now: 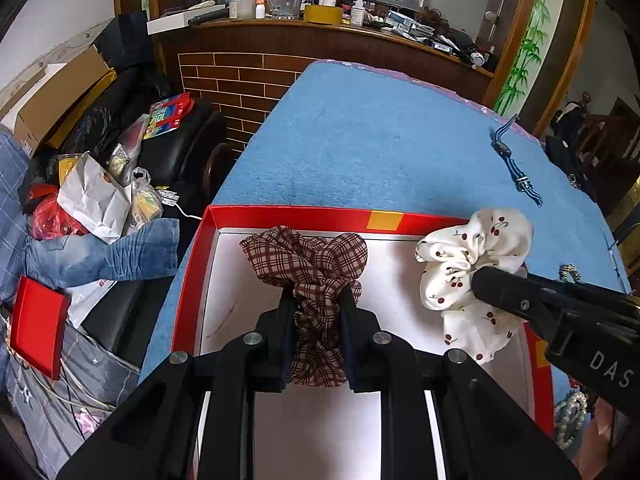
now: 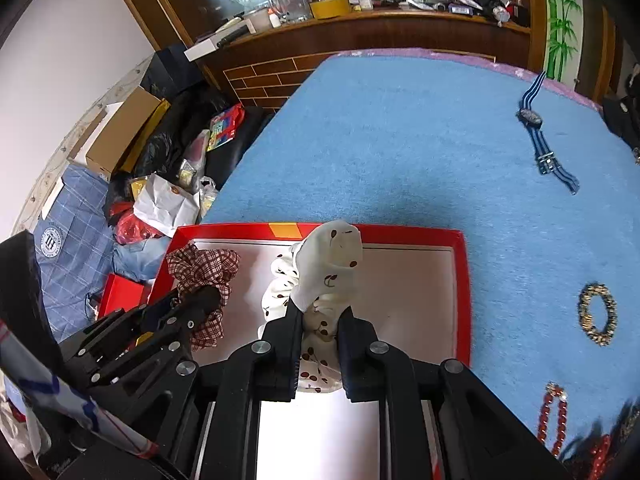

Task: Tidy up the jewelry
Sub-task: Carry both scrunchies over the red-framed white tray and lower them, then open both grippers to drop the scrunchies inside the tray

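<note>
A red box (image 1: 288,214) (image 2: 463,280) with a white floor lies on the blue-covered table. My left gripper (image 1: 318,300) is shut on a brown plaid scrunchie (image 1: 308,256) (image 2: 202,266), which hangs over the box's left half. My right gripper (image 2: 320,314) is shut on a white cherry-print scrunchie (image 2: 328,268) (image 1: 472,256), held over the box's middle and right. In the left wrist view, the right gripper's black fingers (image 1: 504,288) come in from the right.
On the blue cloth (image 2: 400,140) lie a blue striped watch (image 2: 538,132) (image 1: 514,160), a dark beaded bracelet (image 2: 598,314), a red bead bracelet (image 2: 554,416) and a pearl piece (image 1: 572,416). Left of the table are bags, cartons and a small red box (image 1: 38,326).
</note>
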